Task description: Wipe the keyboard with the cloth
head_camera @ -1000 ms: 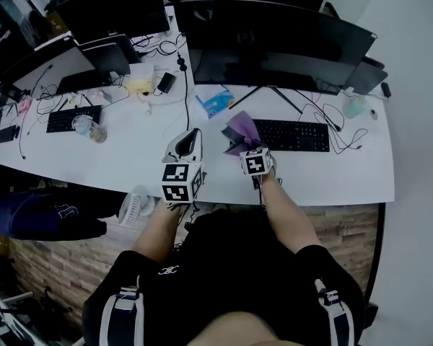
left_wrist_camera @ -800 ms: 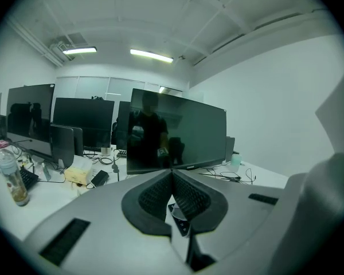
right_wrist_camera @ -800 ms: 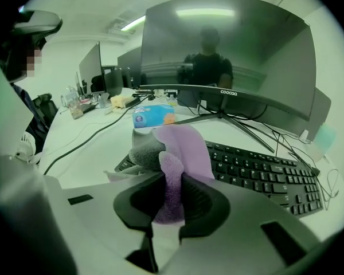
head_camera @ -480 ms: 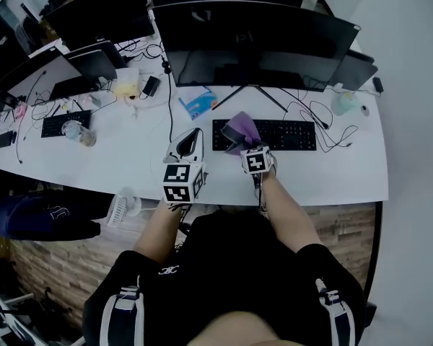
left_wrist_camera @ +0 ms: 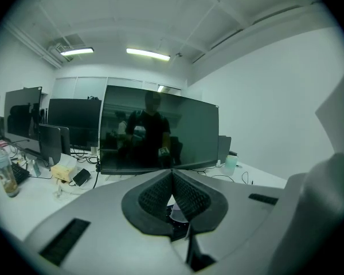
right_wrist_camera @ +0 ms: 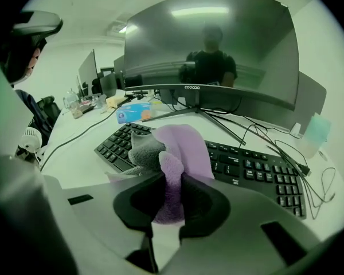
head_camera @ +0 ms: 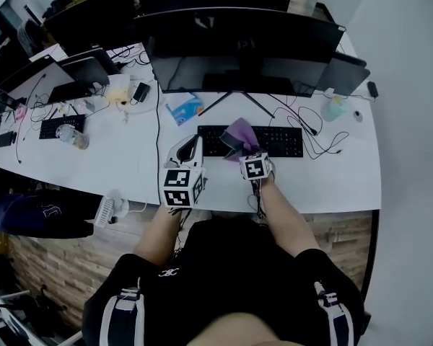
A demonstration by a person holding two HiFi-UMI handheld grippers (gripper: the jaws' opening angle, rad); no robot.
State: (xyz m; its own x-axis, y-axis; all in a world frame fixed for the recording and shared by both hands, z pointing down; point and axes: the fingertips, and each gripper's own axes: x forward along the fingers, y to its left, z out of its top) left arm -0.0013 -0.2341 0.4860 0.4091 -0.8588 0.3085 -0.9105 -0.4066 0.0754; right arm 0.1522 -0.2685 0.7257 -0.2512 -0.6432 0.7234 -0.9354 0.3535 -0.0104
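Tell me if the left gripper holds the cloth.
No, the cloth sits in the right gripper; the left gripper is shut, empty.

Person: black short-sleeved fabric top (head_camera: 231, 265), small white chest logo (head_camera: 167, 270); dark white-striped bands (head_camera: 127, 299) at shoulders, possibly harness straps. Pale grey moulded left gripper (head_camera: 194, 140) and right gripper (head_camera: 237, 150): black ribbed pads (left_wrist_camera: 153, 196), white black-marker cubes (head_camera: 180, 186).

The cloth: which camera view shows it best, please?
The right gripper view: the purple cloth fills the middle, pinched in the right claw, above the keyboard. The head view shows it only as a small purple patch. The left gripper view shows nothing certain of it.
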